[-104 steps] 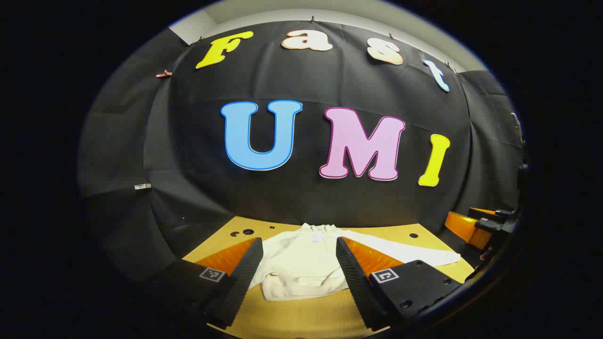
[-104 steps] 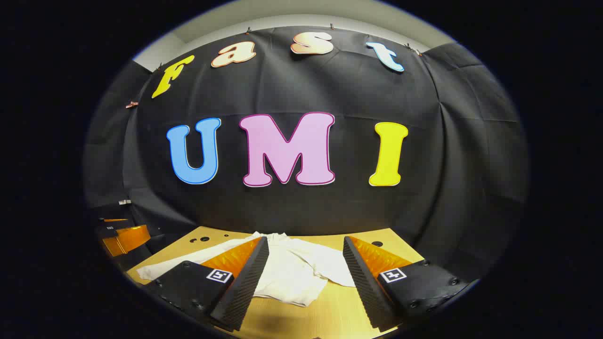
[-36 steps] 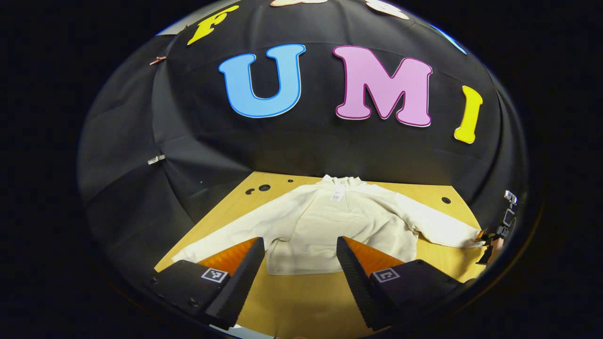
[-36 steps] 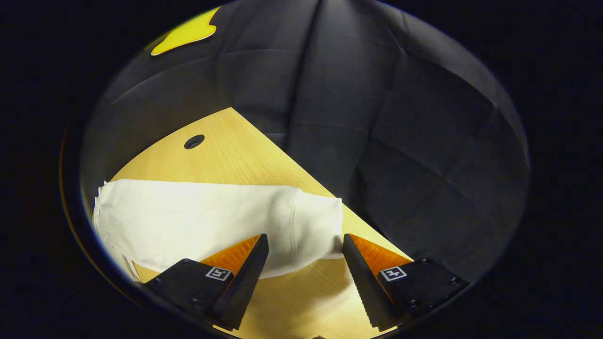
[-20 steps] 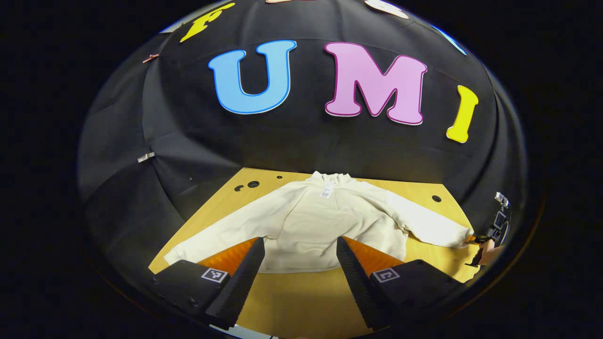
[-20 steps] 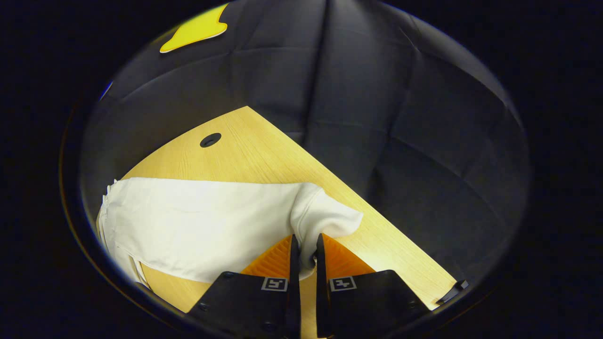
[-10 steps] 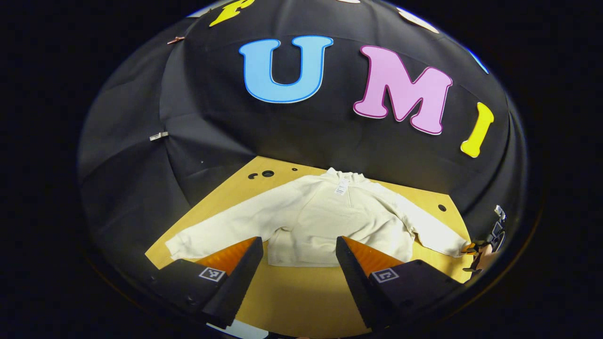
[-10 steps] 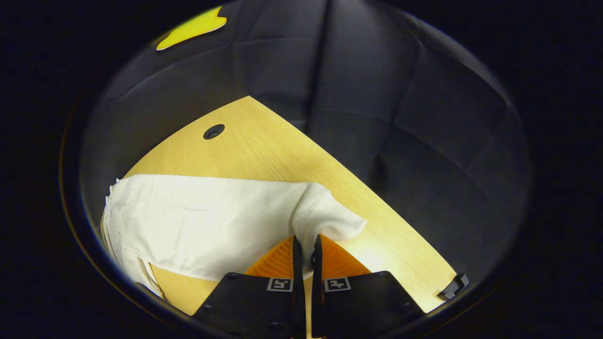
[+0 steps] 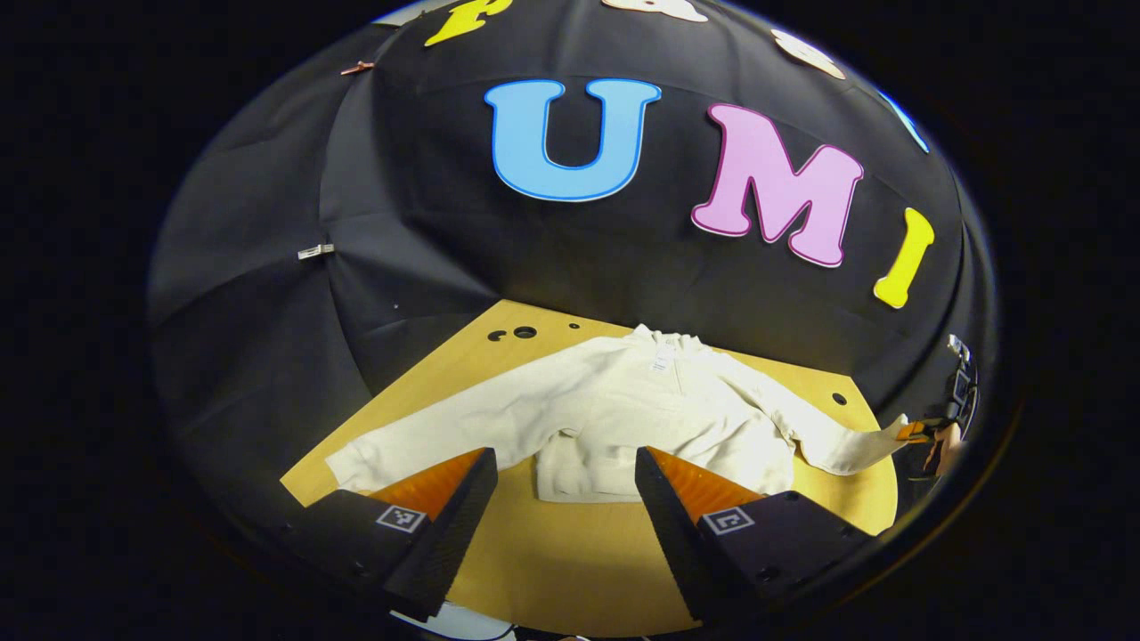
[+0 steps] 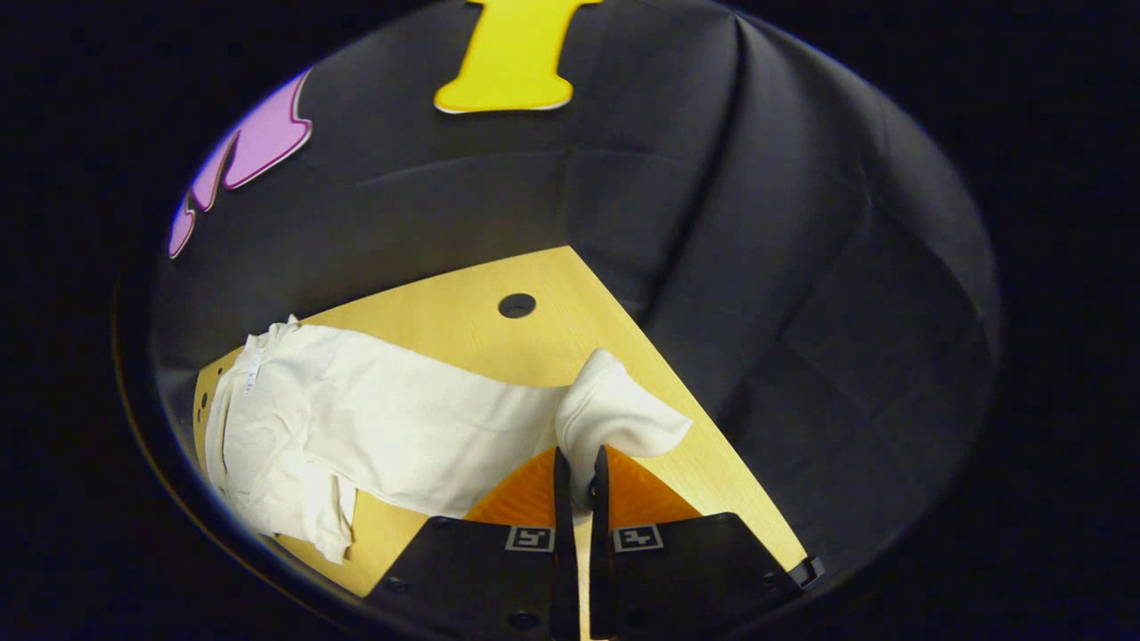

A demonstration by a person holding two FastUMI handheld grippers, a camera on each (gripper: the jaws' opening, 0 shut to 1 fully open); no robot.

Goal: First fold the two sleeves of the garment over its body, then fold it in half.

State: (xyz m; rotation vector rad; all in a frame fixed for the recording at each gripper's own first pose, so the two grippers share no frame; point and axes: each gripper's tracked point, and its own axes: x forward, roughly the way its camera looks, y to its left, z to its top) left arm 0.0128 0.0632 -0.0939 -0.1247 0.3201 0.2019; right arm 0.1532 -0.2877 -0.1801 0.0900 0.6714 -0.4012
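Between right tool (image 10: pixel 576 463) fingers, half-hidden sleeve cuff (image 10: pixel 614 418).

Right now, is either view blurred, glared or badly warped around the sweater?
Left gripper view: sharp, evenly lit, the sweater clear, the table edge bowed by fisheye. Right gripper view: the cuff crisp in the right gripper, a bright patch on the wood beside it, dim edges.

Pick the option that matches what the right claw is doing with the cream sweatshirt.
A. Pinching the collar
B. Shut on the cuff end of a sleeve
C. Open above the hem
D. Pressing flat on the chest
B: in the right gripper view the right claw has both fingers closed together on the sleeve cuff of the cream sweatshirt, lifted off the wooden table.
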